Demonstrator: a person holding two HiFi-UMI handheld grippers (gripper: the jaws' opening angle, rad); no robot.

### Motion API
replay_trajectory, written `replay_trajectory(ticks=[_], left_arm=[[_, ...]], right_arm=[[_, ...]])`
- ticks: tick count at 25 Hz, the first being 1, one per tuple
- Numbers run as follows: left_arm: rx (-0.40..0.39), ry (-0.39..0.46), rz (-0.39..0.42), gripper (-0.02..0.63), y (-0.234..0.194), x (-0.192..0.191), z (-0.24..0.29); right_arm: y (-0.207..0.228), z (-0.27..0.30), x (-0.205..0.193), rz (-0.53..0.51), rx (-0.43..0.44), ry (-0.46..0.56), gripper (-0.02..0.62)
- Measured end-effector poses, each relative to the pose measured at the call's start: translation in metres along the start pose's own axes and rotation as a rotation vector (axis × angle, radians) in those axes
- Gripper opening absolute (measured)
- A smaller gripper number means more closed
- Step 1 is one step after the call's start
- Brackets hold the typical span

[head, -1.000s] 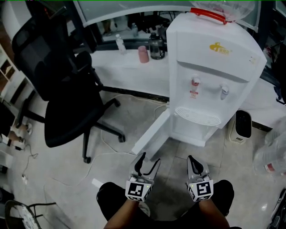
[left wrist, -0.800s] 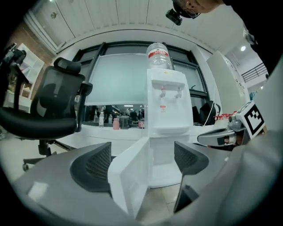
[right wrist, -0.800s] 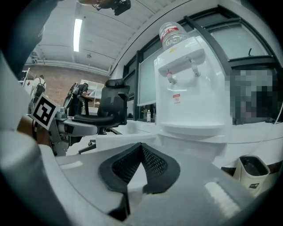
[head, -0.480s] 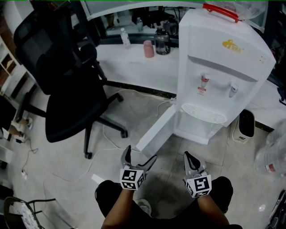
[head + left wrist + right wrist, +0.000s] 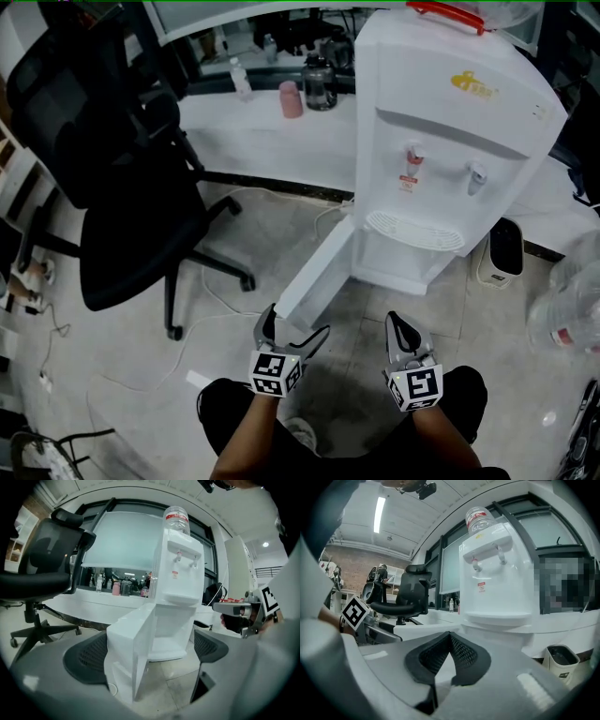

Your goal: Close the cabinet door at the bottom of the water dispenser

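Since a second ago the left gripper (image 5: 298, 322) has shifted toward the picture's left, and its jaws have just been opening. They now stand wide apart with the free edge of the cabinet door (image 5: 314, 279) between them, unpinched. That door hangs swung open at the foot of the water dispenser (image 5: 441, 141); the right gripper (image 5: 397, 323) is closed on nothing.

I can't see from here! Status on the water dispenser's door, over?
Left gripper just opened wide, edge of white cabinet door between jaws, ungripped. Right gripper shut, empty. Door stands open. Black office chair aside, nothing blocking.
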State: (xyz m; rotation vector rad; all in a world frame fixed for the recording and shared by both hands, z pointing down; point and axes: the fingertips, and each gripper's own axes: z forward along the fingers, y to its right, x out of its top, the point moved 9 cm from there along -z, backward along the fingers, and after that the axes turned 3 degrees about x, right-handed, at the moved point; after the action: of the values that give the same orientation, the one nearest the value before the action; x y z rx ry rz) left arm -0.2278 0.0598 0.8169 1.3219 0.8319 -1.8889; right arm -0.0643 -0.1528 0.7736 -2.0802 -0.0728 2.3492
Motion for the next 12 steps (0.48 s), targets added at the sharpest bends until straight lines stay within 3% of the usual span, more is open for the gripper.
replay_trajectory(ticks=[3,12], left_arm=[[-0.012,-0.004,-0.004,0.595,0.006,0.001,-0.001],[-0.064,-0.020,0.092,0.558,0.036,-0.014,-0.009]], right_arm=[[0.000,0.001,0.000,-0.007,-0.002,-0.001,0.003],[0.014,0.006,-0.001,-0.007,0.007,0.001,0.003]])
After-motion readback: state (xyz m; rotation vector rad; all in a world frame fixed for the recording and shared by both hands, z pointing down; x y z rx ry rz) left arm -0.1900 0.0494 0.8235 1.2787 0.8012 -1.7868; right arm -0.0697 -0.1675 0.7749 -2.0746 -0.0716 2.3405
